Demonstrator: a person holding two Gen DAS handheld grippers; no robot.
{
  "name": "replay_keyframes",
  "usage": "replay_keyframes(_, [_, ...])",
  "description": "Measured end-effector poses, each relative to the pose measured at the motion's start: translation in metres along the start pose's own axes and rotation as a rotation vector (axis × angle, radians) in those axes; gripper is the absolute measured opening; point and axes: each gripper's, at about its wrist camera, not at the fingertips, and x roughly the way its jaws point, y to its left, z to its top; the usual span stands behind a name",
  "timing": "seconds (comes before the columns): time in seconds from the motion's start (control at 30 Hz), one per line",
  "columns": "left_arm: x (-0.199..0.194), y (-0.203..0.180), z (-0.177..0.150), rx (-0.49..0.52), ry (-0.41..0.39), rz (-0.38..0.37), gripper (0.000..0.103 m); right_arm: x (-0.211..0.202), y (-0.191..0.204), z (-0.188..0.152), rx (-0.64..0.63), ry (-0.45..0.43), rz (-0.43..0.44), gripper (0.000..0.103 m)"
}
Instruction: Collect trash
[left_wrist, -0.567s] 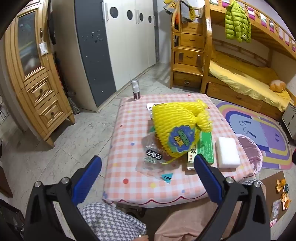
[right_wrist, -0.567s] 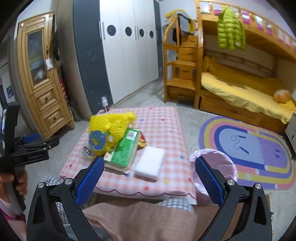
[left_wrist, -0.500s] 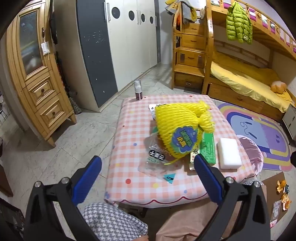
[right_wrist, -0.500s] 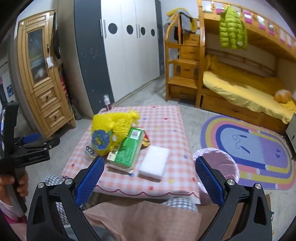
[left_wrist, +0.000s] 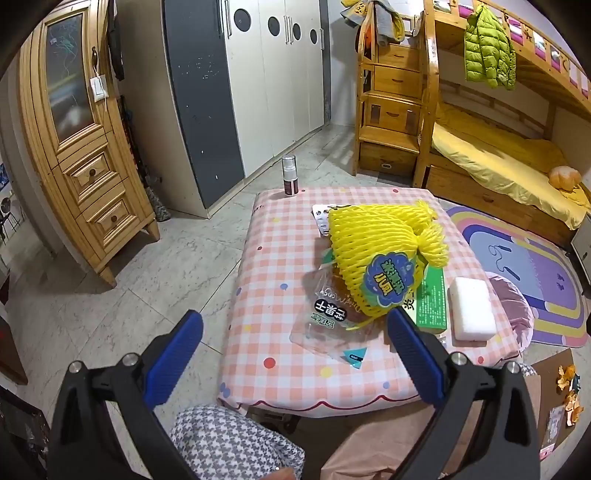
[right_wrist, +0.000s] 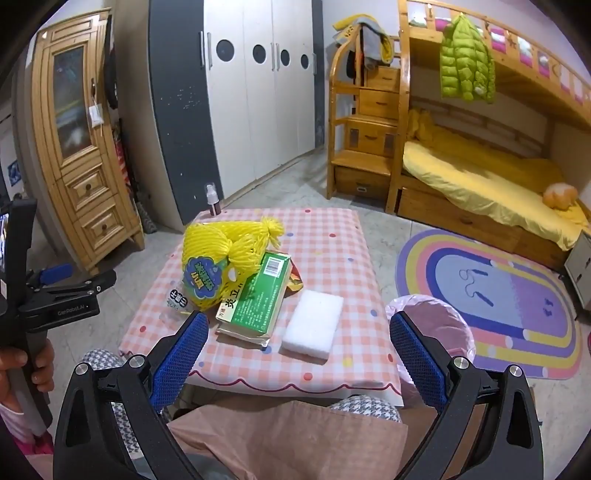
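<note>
On the pink checked table (left_wrist: 280, 266) (right_wrist: 332, 254) lies a pile of trash: a yellow foam net bag (left_wrist: 376, 254) (right_wrist: 221, 251) with a blue label, a clear plastic wrapper (left_wrist: 328, 325) under it, a green box (left_wrist: 430, 302) (right_wrist: 258, 299), a white foam block (left_wrist: 471, 312) (right_wrist: 314, 323) and a blister pack (left_wrist: 321, 218). My left gripper (left_wrist: 293, 350) is open and empty above the table's near edge. My right gripper (right_wrist: 299, 350) is open and empty, near the foam block. A pink-lined trash bin (right_wrist: 432, 325) (left_wrist: 513, 310) stands right of the table.
A small spray bottle (left_wrist: 290, 180) (right_wrist: 212, 199) stands on the table's far corner. A wooden cabinet (left_wrist: 81, 147) and wardrobe (left_wrist: 240, 85) are to the left, a bunk bed (right_wrist: 480, 147) and rainbow rug (right_wrist: 491, 295) to the right. My lap is below the grippers.
Both grippers have shifted slightly; the table and trash sit a little farther right in the views. Nothing was taken hold of; both grippers stay open.
</note>
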Motion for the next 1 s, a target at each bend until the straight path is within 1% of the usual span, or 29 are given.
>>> replay_keyframes(0.4, [0.0059, -0.003, 0.0018, 0.002, 0.004, 0.012, 0.097, 0.0009, -0.0061, -0.001, 0.028, 0.004, 0.013, 0.097])
replay_keyframes(1.0, [0.0061, -0.0018, 0.0019, -0.001, 0.006, 0.016, 0.097, 0.001, -0.0048, -0.0021, 0.027, 0.003, 0.014, 0.097])
